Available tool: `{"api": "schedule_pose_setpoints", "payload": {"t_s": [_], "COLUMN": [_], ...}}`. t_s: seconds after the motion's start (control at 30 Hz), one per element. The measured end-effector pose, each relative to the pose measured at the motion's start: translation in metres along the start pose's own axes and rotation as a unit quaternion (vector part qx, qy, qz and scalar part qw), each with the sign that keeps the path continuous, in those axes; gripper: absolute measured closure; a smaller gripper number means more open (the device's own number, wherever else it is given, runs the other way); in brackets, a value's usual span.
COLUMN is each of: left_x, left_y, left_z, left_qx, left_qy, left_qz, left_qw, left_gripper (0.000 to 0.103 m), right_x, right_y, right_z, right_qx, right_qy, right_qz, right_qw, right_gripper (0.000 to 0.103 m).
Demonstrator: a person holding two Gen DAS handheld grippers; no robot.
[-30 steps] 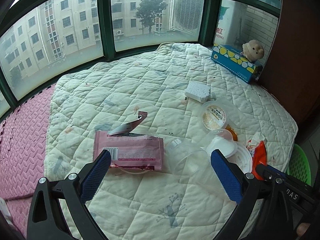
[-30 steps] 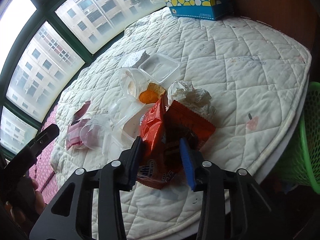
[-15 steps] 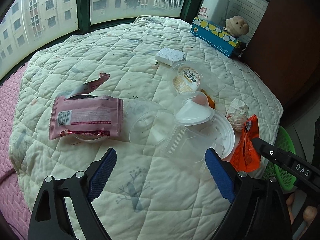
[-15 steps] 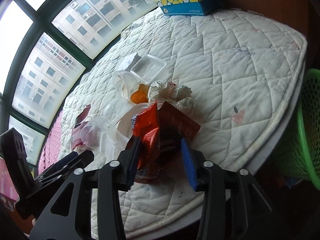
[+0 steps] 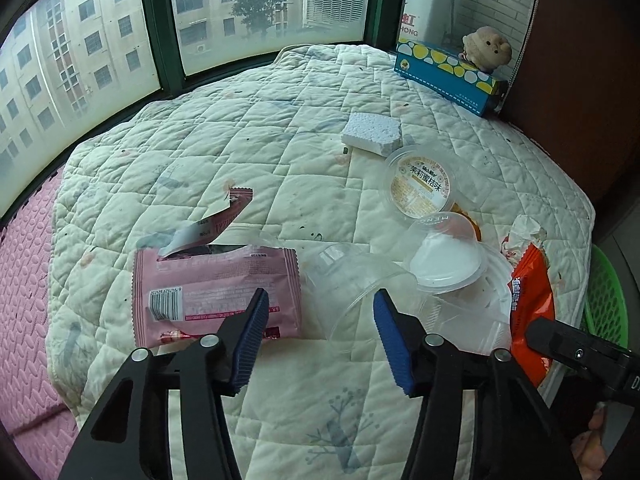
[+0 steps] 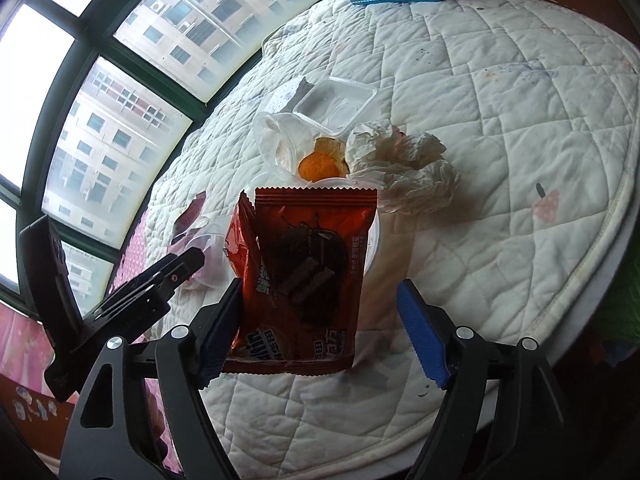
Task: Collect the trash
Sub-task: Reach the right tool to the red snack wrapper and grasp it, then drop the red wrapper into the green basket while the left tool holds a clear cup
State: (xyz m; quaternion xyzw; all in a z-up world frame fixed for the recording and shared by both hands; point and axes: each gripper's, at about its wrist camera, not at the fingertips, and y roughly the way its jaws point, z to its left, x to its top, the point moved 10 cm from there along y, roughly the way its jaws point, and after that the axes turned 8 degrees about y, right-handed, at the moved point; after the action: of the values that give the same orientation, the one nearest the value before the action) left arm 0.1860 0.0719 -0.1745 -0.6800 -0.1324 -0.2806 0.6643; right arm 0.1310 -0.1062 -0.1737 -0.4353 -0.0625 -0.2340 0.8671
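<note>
Landmark: the clear plastic cup [image 5: 360, 284] lying on its side on the white quilted round mattress [image 5: 280, 160]; every place below is given from it.
Left gripper [image 5: 318, 322]: its jaws have just been closing and stand half apart; the near rim of the clear plastic cup lies between the blue pads, which do not press on it.
Right gripper [image 6: 320, 320]: its jaws have just been opening and now stand wide; the orange-red foil snack wrapper [image 6: 308, 280] is between them, its edge against the left pad [image 6: 224, 324], well clear of the other pad, so nothing is clamped.
Pink wrapper: a torn pink foil packet [image 5: 216, 292] with a barcode lies flat just left of the cup, touching its side.
Domed lid: a clear domed plastic lid with a white inside [image 5: 444, 252] sits just right of the cup, on a white disc.
Snack wrapper: farther right of the cup, near the mattress edge, with the right gripper's black arm in front of it in the left wrist view.
Jelly tub: a round clear tub with a printed yellow label [image 5: 420, 188] lies beyond the cup.
Foam block: a white foam block [image 5: 372, 132] lies farther beyond the tub.
Crumpled paper: a white wad [image 6: 400, 168] lies beyond the snack wrapper, beside an orange peel [image 6: 320, 164].
Basket: a green mesh basket [image 5: 604, 304] stands off the mattress, far right of the cup.
Tissue box: a blue and yellow box [image 5: 444, 76] stands at the far edge, a plush toy [image 5: 486, 46] on it.
</note>
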Motion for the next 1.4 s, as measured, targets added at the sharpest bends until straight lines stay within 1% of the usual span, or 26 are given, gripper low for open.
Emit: {"api": "schedule_pose_setpoints", "payload": {"t_s": [0.07, 0.1, 0.17, 0.23, 0.27, 0.3, 0.33, 0.4, 0.43, 0.47, 0.63, 0.73, 0.9, 1.1, 1.27, 1.4], "left_x": [0.001, 0.001, 0.001, 0.001, 0.002, 0.002, 0.003, 0.004, 0.005, 0.006, 0.011, 0.018, 0.031, 0.047, 0.057, 0.064], "left_y": [0.004, 0.005, 0.008, 0.011, 0.011, 0.011, 0.010, 0.008, 0.006, 0.004, -0.011, -0.024, -0.049, -0.065, -0.066, -0.063], "left_z": [-0.001, -0.003, -0.005, -0.007, -0.007, -0.007, -0.008, -0.007, -0.007, -0.007, -0.008, -0.012, -0.035, -0.090, -0.152, -0.202], "left_qx": [-0.003, -0.005, -0.005, -0.004, 0.000, 0.002, 0.000, 0.002, 0.005, 0.006, 0.003, -0.004, -0.020, -0.061, -0.097, -0.120], "left_qy": [0.008, 0.012, 0.020, 0.024, 0.026, 0.028, 0.029, 0.029, 0.030, 0.029, 0.025, 0.023, 0.039, 0.064, 0.093, 0.118], "left_qz": [0.000, -0.002, -0.002, -0.002, -0.004, -0.005, -0.006, -0.010, -0.013, -0.016, -0.031, -0.043, -0.065, -0.078, -0.079, -0.076], "left_qw": [1.0000, 0.9999, 0.9998, 0.9997, 0.9997, 0.9996, 0.9996, 0.9995, 0.9995, 0.9994, 0.9992, 0.9988, 0.9969, 0.9931, 0.9878, 0.9828], "left_gripper": [0.064, 0.067, 0.081, 0.087, 0.093, 0.095, 0.100, 0.100, 0.100, 0.100, 0.101, 0.100, 0.100, 0.100, 0.100, 0.100], "right_x": [-0.003, -0.005, -0.007, -0.009, -0.010, -0.011, -0.011, -0.012, -0.013, -0.013, -0.007, 0.001, 0.019, 0.044, 0.061, 0.069], "right_y": [0.002, 0.003, 0.008, 0.013, 0.015, 0.017, 0.019, 0.021, 0.020, 0.018, -0.001, -0.016, -0.046, -0.089, -0.123, -0.144], "right_z": [0.007, 0.009, 0.013, 0.015, 0.014, 0.013, 0.012, 0.009, 0.007, 0.006, 0.003, -0.002, -0.023, -0.077, -0.135, -0.179], "right_qx": [-0.001, -0.002, -0.007, -0.014, -0.024, -0.036, -0.043, -0.043, -0.042, -0.044, -0.049, -0.043, -0.052, -0.091, -0.136, -0.172], "right_qy": [-0.011, -0.014, -0.022, -0.030, -0.035, -0.042, -0.047, -0.042, -0.039, -0.040, -0.051, -0.043, -0.033, -0.008, 0.020, 0.039], "right_qz": [0.001, 0.002, 0.005, 0.007, 0.007, 0.006, 0.006, 0.008, 0.008, 0.006, -0.020, -0.034, -0.065, -0.103, -0.130, -0.141], "right_qw": [1.000, 1.000, 1.000, 0.999, 0.999, 0.998, 0.998, 0.998, 0.998, 0.998, 0.997, 0.998, 0.996, 0.991, 0.982, 0.974], "right_gripper": [0.025, 0.024, 0.024, 0.024, 0.025, 0.028, 0.037, 0.042, 0.046, 0.047, 0.047, 0.047, 0.047, 0.047, 0.047, 0.045]}}
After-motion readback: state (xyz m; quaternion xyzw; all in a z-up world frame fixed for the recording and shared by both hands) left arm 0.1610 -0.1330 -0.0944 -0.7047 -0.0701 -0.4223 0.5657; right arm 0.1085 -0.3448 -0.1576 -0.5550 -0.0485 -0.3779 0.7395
